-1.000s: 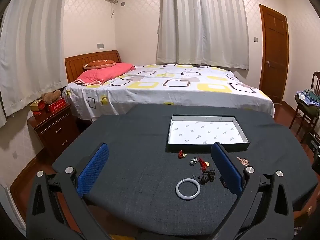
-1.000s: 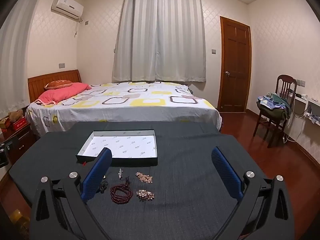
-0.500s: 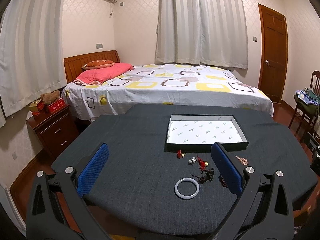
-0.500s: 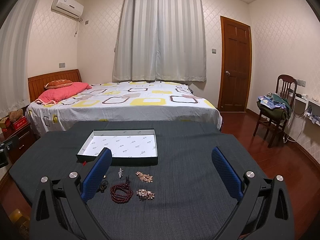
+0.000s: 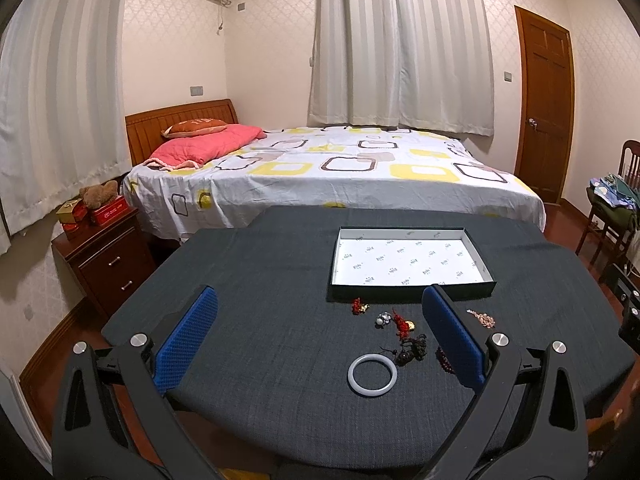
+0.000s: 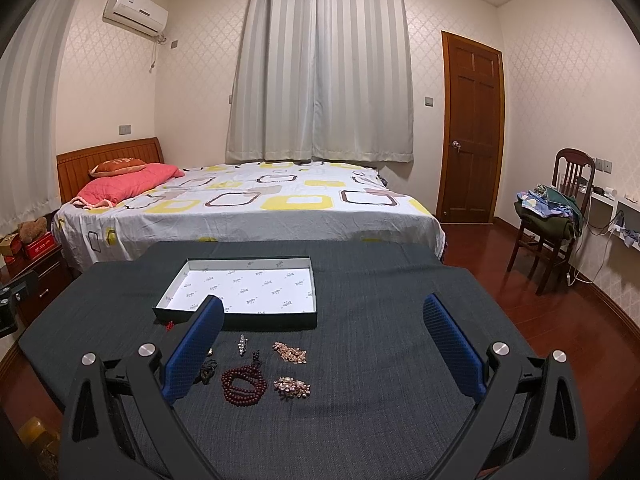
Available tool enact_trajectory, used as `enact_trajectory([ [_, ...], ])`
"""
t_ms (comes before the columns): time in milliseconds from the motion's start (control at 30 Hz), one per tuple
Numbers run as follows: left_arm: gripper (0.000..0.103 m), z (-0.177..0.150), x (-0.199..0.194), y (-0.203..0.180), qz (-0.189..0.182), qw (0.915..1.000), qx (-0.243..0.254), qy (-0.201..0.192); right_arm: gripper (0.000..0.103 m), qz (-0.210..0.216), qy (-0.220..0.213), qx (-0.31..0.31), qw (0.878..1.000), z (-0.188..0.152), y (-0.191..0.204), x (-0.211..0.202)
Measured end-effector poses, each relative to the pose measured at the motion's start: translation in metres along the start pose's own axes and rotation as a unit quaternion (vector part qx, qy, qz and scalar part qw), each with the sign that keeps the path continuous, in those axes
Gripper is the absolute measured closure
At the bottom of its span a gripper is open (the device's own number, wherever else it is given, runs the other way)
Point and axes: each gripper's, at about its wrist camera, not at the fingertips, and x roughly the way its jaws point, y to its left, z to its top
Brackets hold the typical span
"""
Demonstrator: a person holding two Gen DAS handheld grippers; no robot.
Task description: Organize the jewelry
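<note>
My left gripper [image 5: 320,336] and right gripper [image 6: 323,342] hover spread wide, nothing held. Jewelry loose on cloth: white bangle [image 5: 372,373] at 6 o'clock of tray [image 5: 408,293] (empty, awaiting pieces); bead bracelet [image 6: 244,385] near my right claw's left finger.

I see a table [image 5: 260,280] covered in dark grey cloth, with everything lying directly on that cloth. A shallow open box [image 5: 410,294] with a white printed lining sits toward the far edge. Before its near wall lie the loose pieces: a small red piece [image 5: 359,306] closest to the box, a silvery piece [image 5: 383,318], a red-and-gold charm [image 5: 402,324], a dark knotted cord [image 5: 412,350], and a pale bangle [image 5: 372,374] nearest the front edge. From the right wrist view I note a dark red bead strand [image 6: 243,385], two rose-gold clusters [image 6: 289,352] [image 6: 292,386] and a slim silver pin [image 6: 241,344].
</note>
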Motion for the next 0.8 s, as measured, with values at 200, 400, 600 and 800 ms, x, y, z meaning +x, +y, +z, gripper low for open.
enact_trajectory([
  [200, 0.003, 0.0000, -0.0004, -0.0002, -0.001, 1.0000, 0.000, 0.001, 0.006, 0.000, -0.001, 0.000, 1.000, -0.0008, 0.0001, -0.0009],
  [400, 0.003, -0.0020, -0.0012, 0.0009, -0.002, 1.0000, 0.001, 0.002, 0.006, 0.001, 0.000, -0.001, 1.000, -0.0020, 0.0006, -0.0006],
  [600, 0.003, -0.0020, -0.0013, 0.0006, -0.001, 1.0000, 0.000, 0.002, 0.006, 0.001, 0.001, -0.001, 1.000, -0.0018, 0.0005, -0.0011],
  [800, 0.003, -0.0021, -0.0011, 0.0012, -0.002, 1.0000, 0.000, 0.004, 0.006, 0.001, 0.001, -0.002, 1.000, -0.0020, 0.0012, -0.0013],
])
